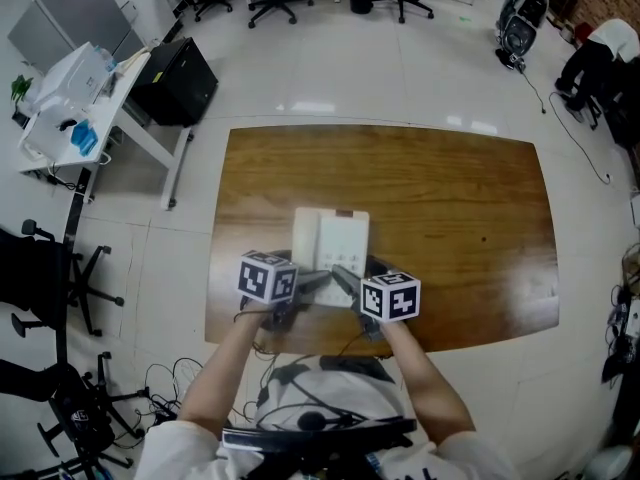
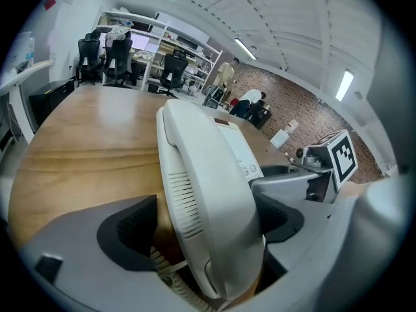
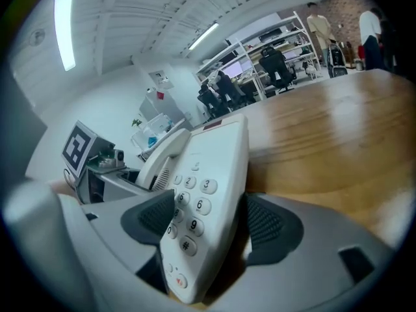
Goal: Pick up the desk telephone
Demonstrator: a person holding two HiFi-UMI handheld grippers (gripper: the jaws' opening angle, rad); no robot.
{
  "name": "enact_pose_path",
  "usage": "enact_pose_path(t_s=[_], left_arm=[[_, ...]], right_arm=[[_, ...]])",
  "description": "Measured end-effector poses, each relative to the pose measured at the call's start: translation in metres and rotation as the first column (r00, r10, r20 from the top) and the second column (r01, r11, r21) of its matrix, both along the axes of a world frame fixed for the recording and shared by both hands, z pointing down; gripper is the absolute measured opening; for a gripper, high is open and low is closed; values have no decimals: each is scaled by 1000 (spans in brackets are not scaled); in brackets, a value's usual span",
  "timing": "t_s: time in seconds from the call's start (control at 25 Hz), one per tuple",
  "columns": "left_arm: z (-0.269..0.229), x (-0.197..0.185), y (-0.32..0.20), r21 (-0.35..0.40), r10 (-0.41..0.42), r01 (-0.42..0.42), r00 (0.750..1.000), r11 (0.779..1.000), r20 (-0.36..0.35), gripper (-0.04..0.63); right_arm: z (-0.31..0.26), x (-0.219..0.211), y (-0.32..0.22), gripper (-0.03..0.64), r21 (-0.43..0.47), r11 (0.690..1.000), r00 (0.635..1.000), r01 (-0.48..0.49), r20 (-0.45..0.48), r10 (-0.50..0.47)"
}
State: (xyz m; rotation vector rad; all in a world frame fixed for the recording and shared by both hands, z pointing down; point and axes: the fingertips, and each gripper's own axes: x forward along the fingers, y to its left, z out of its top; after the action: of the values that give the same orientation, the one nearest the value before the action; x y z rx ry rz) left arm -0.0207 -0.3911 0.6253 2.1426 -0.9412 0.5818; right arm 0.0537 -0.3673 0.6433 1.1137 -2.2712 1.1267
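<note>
**head view.** item: desk telephone [image 1: 332, 243], white, lying flat on the wooden table [image 1: 460, 208], toward the table's 6 o'clock edge. left gripper [image 1: 312, 282] came at it from 7 o'clock and right gripper [image 1: 346, 282] from 5 o'clock, both at its near end. whether the jaws were closed could not be read here.

**left gripper view.** the left gripper [image 2: 205, 225] stood spread astride the handset side of the desk telephone [image 2: 208, 194]. the 3 o'clock pad [image 2: 278, 217] touched the shell. bare wood showed between the shell and the 9 o'clock pad [image 2: 130, 231], so the grip was not yet closed. a coiled cord [image 2: 170, 273] trailed at 6 o'clock, seen in no other view. the right gripper [image 2: 328, 168] lay at 3 o'clock.

**right gripper view.** the right gripper [image 3: 211, 225] was likewise spread, astride the keypad side of the desk telephone [image 3: 203, 200]. the 9 o'clock pad [image 3: 155, 221] lay against the key face, with a dark gap before the 3 o'clock pad [image 3: 270, 226]. only this view showed the keys. the left gripper [image 3: 91, 156] lay at 9 o'clock.

**handling, judged.** hard, smooth plastic shell, light to moderate in weight and probably slippery. the handset sat loose in its cradle and was tethered by the cord, so it could tip off in a lift. best held by pinching the body across both near corners and keeping it level.
</note>
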Motion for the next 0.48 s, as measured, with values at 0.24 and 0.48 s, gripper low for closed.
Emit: enact_pose_path(t_s=[0.24,0.48], left_arm=[[-2,6,4,6,12,-12,999,1000,37,399],[-7,2,3,27,-46,45,999,999,25,382]], right_arm=[[0,-2,2,350,14,1000,1000,1,-8,-1],[-4,0,2,339,83,996,999,-37,-18,39]])
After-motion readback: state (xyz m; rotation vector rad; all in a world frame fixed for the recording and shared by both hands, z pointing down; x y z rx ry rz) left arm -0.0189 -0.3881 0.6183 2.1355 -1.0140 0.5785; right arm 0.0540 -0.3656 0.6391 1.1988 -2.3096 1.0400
